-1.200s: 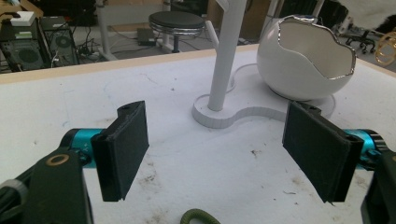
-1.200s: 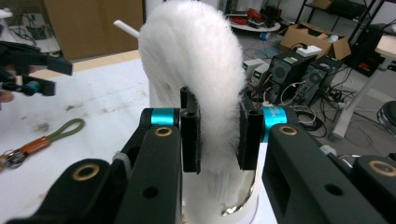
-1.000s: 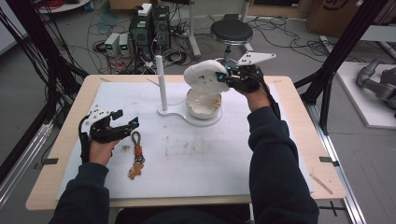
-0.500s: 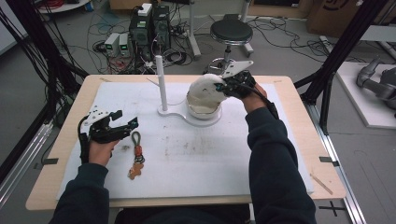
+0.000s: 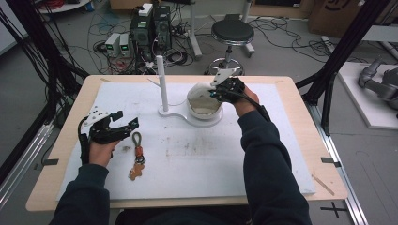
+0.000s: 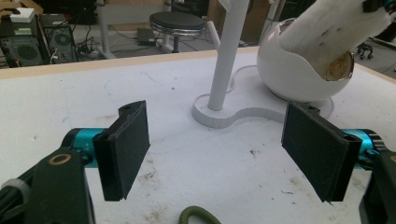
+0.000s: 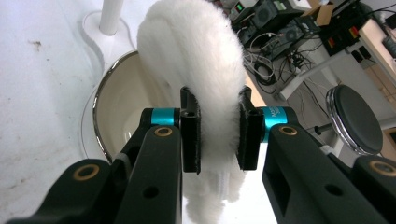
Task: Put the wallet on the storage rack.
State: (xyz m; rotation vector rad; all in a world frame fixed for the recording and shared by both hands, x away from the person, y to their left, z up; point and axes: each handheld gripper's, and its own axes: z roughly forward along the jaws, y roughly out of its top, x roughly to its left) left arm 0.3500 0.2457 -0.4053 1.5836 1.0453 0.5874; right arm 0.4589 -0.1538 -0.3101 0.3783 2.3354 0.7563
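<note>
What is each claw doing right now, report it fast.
Left claw: open, holding nothing.
Right claw: shut on the white furry pad over the bowl.

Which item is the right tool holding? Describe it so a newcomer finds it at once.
On the white mat, look at the far middle, where a white stand with an upright post carries a round white bowl. Over the bowl's opening, the right tool pinches a white fluffy pad. It is the one furry, soft thing; the bowl and post are smooth and hard.

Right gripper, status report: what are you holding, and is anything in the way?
Right gripper shut on white fluffy pad, over the white bowl. Left gripper open, beside keyring. White post close by bowl.
</note>
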